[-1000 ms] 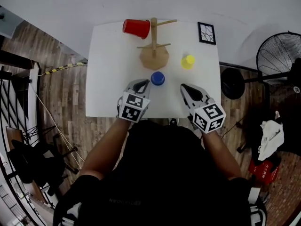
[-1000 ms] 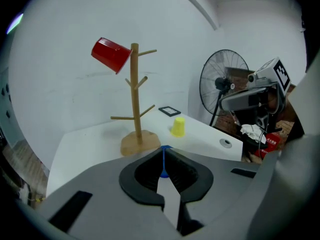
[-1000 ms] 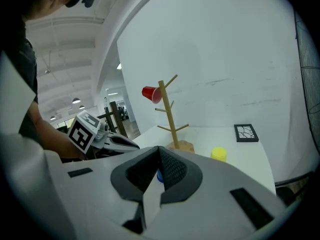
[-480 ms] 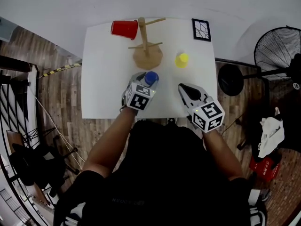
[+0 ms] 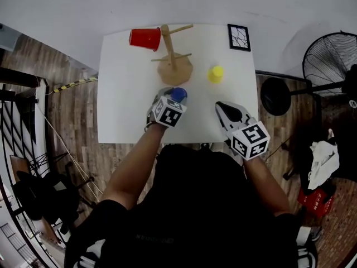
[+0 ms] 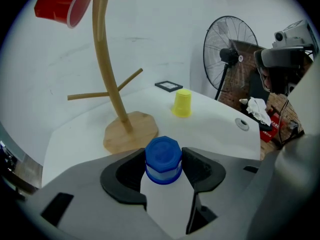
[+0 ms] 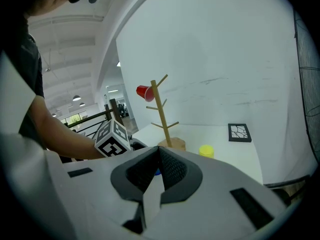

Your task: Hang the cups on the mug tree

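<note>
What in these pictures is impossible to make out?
1. Left gripper view: whether the jaws of the left gripper squeeze the blue cup or only flank it; the edges merge.
2. Left gripper view: the peg carrying the red cup, hidden inside the cup.
3. Right gripper view: the blue cup, nearly all behind the jaws of the right gripper.
4. Head view: the framed picture, design too small.

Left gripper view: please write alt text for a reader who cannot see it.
The left gripper grips an upside-down blue cup between its jaws. Behind it on the white table stands a wooden mug tree with a red cup hung on a top branch; a yellow cup stands to its right.
</note>
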Motion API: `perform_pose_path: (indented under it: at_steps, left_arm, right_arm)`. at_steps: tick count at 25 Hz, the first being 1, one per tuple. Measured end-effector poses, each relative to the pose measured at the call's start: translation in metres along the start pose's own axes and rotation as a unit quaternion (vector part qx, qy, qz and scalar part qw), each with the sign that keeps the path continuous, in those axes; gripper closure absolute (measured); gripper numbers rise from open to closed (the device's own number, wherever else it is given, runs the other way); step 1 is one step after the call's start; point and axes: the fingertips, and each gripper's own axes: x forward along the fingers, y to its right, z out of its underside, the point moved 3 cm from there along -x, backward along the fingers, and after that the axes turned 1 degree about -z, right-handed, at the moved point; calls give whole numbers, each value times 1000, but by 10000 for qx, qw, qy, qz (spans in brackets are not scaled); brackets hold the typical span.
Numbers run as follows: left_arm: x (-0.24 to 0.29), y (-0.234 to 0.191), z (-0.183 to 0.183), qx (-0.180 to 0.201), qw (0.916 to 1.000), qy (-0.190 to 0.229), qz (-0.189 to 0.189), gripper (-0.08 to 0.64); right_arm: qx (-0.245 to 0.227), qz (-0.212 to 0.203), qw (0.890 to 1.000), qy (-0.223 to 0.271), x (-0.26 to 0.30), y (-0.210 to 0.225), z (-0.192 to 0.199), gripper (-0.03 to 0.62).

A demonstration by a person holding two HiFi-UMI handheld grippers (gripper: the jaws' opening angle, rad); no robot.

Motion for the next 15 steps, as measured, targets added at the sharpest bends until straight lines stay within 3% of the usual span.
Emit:
perform_pose_path:
  at_steps: [7, 15]
  left_arm:
    - [-9, -3, 5, 122, 9998, 34, 141, 321]
    - [-36, -16, 8, 16, 9994, 275, 191, 321]
  right_arm:
    - [2, -42, 10000, 51, 9, -6, -3, 586]
    - [-19, -156, 9998, 124, 23, -28, -7, 586]
